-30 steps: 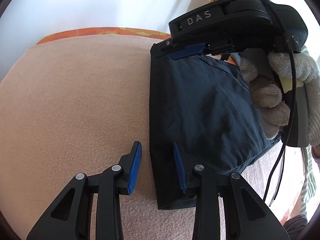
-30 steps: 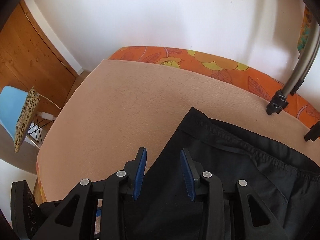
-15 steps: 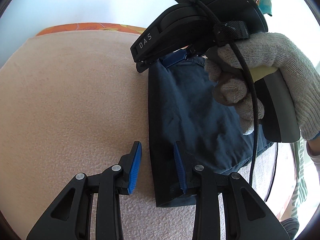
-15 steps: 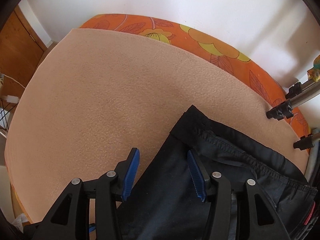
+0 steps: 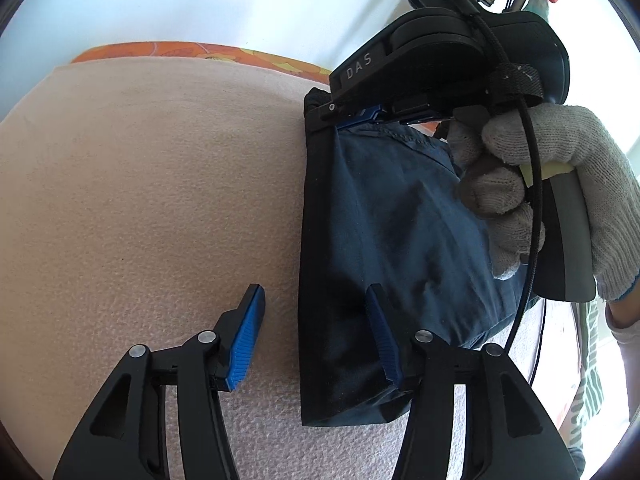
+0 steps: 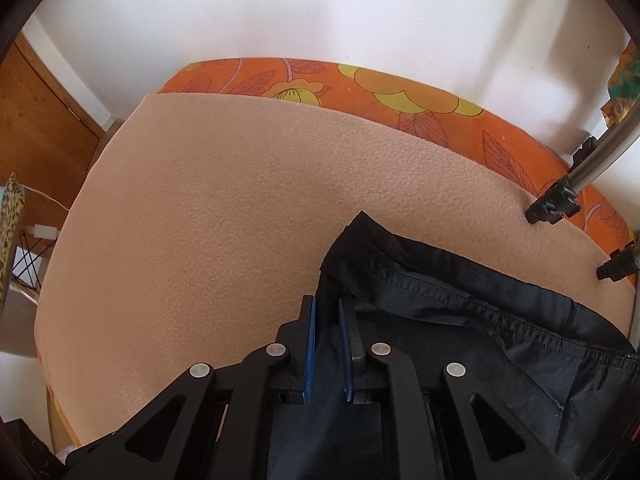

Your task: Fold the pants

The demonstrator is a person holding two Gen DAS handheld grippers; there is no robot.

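Dark navy pants (image 5: 384, 240) lie folded on a peach fleece blanket (image 5: 152, 200). My left gripper (image 5: 316, 320) is open, straddling the pants' left folded edge near the lower corner, one finger on the blanket and one over the cloth. My right gripper (image 6: 326, 316) is shut on the pants (image 6: 460, 340) near the waistband corner, with the cloth bunched up between the pads. It also shows in the left wrist view (image 5: 360, 114), held by a gloved hand (image 5: 560, 184) at the pants' far corner.
An orange flowered mattress edge (image 6: 360, 92) runs behind the blanket, against a white wall. Metal stand legs (image 6: 560, 196) rest on the blanket's right side. A wooden door (image 6: 36, 128) and a chair are at far left.
My right gripper has closed on the pants' edge near the waistband corner and pulled the cloth up a little. My left gripper has opened wider over the folded edge.
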